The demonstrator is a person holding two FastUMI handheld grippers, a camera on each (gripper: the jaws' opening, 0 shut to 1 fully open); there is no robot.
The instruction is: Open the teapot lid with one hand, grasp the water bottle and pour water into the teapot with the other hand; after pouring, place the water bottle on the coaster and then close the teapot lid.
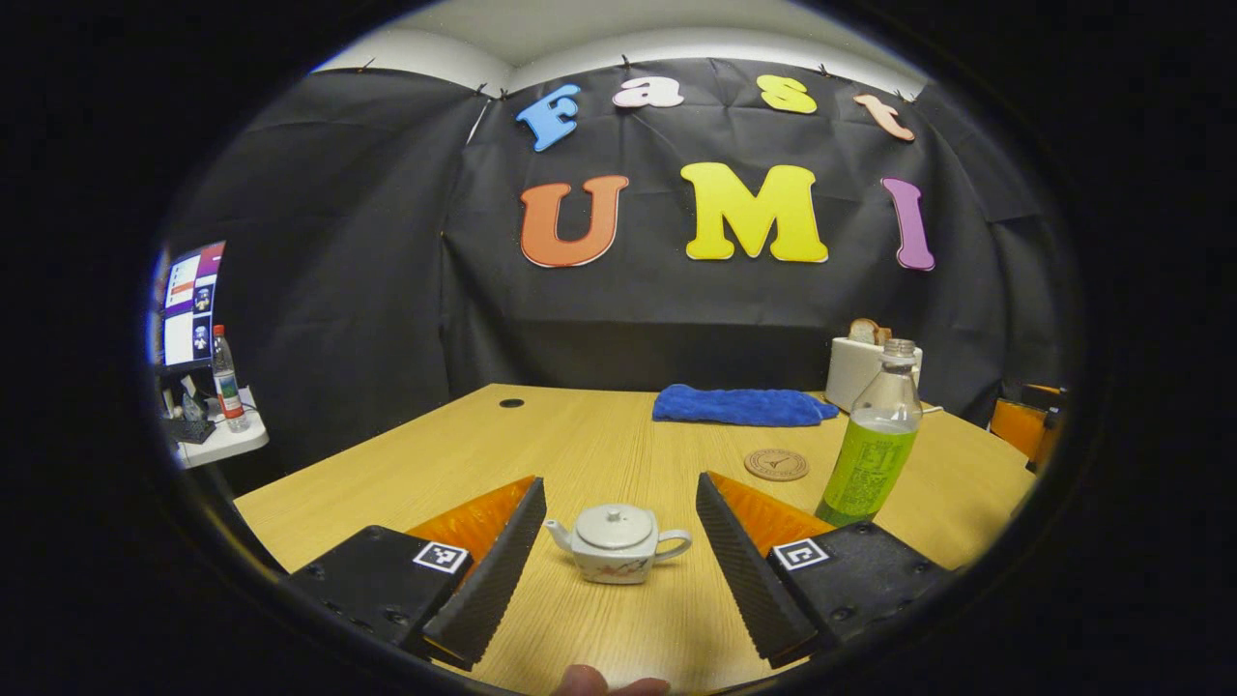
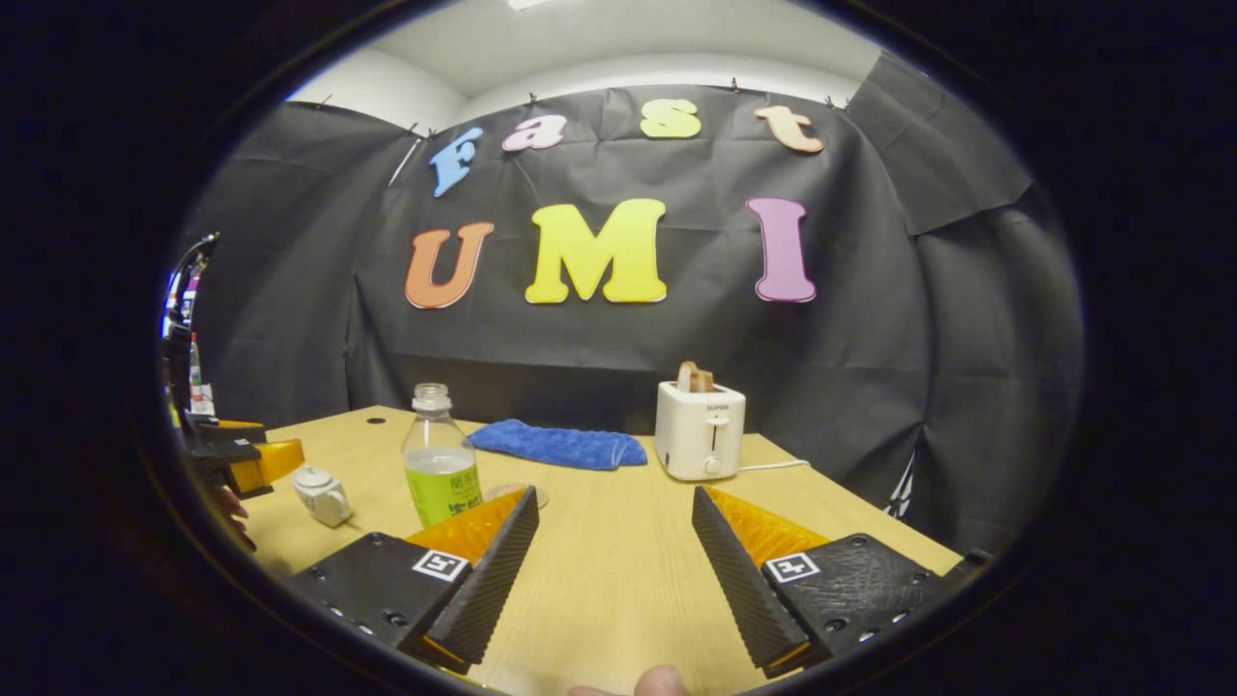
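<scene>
Evidently the lid-opening step was only starting: the left gripper (image 1: 620, 556), fingers spread wide, framed the small white ceramic teapot (image 1: 615, 545) on the wooden surface (image 1: 599, 440), needing descent onto its lid, while the right gripper (image 2: 615, 570) waited open beside the green-labelled clear plastic water bottle (image 2: 440, 454).
</scene>
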